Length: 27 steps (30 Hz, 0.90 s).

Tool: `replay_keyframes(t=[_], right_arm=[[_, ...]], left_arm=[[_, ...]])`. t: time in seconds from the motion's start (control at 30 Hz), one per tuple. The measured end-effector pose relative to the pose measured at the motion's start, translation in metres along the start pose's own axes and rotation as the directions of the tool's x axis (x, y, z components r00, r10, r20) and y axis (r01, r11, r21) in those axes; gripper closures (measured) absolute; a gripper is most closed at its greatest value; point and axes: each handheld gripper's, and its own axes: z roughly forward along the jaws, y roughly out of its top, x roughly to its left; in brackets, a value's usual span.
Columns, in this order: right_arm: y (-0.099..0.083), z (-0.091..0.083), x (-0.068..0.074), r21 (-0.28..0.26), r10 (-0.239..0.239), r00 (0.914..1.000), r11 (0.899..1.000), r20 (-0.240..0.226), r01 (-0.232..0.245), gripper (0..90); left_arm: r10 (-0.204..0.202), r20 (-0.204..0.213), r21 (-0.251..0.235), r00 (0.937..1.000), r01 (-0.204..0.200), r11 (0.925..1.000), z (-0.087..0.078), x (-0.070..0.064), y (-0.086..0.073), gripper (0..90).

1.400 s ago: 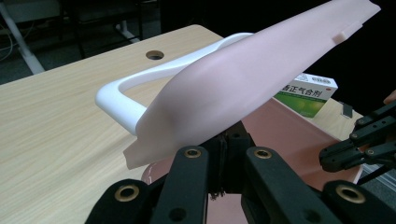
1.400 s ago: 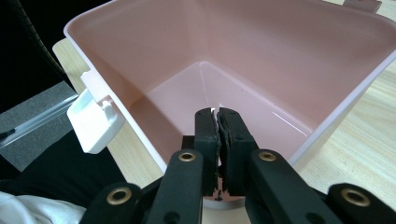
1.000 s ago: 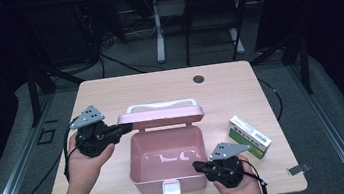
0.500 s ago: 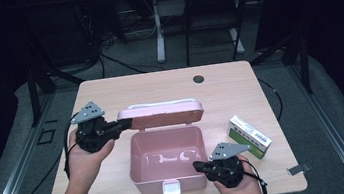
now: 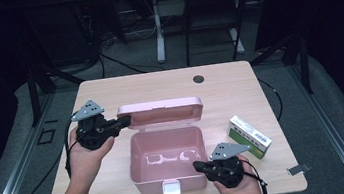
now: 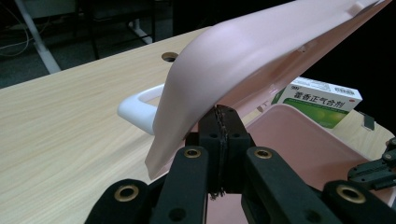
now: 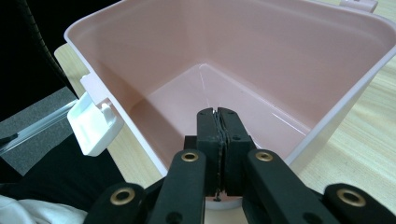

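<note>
Dark floor, cables and stand legs surround a pale wooden worktop (image 5: pixel 109 92) with a small round grommet hole (image 5: pixel 198 79) near its far edge. At its middle sits a pink plastic box (image 5: pixel 143 179), open, its lid (image 5: pixel 159 112) raised and leaning back toward the far side, and a white latch (image 5: pixel 170 188) hangs on its near wall. The left gripper (image 5: pixel 122 123) is at the lid's left corner; in the left gripper view its fingers (image 6: pixel 227 135) are pressed together just under the lid's curved edge, and whether they pinch or merely touch it cannot be told. A white handle (image 6: pixel 137 107) juts from the lid's outer face. The right gripper (image 5: pixel 200 165) is at the box's near right corner; in the right gripper view its fingers (image 7: pixel 217 135) are closed against each other over the rim, pointing into the empty pink interior. A green and white medicine carton (image 5: pixel 250 136) lies on the worktop just right of the box, apart from it.
</note>
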Motion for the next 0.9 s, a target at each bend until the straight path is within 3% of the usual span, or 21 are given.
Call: replay_keyframes(t=[0.9], right_arm=[[-0.001,0.000,0.000,-0.004,-0.003,1.0000,1.000,-0.003,0.003,87.6]], left_arm=[[-0.040,-0.045,0.006,0.9982,0.041,0.9992,0.008,0.017,-0.014,87.8]])
